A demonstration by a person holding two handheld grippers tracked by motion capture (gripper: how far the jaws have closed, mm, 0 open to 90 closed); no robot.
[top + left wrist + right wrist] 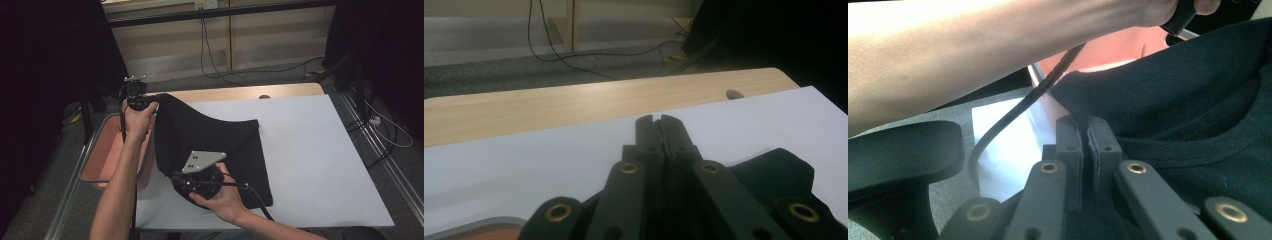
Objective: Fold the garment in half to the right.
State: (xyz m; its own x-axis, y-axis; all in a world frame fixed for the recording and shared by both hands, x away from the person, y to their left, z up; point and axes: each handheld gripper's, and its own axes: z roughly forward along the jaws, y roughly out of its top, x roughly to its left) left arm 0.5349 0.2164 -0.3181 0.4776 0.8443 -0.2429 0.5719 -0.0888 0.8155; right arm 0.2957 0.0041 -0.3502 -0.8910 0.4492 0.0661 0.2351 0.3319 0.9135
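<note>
Both grippers' jaws closed on the black garment (210,142), right gripper (1085,131) pinching its edge, left gripper (659,125) its half-hidden fabric.

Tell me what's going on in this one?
A person is handling a black garment with a gripper in each hand. The left gripper is shut on its far left edge, the right gripper on its near left edge, so that side is lifted while the rest lies on the white tabletop. A pink bin sits just off the table's left edge.
</note>
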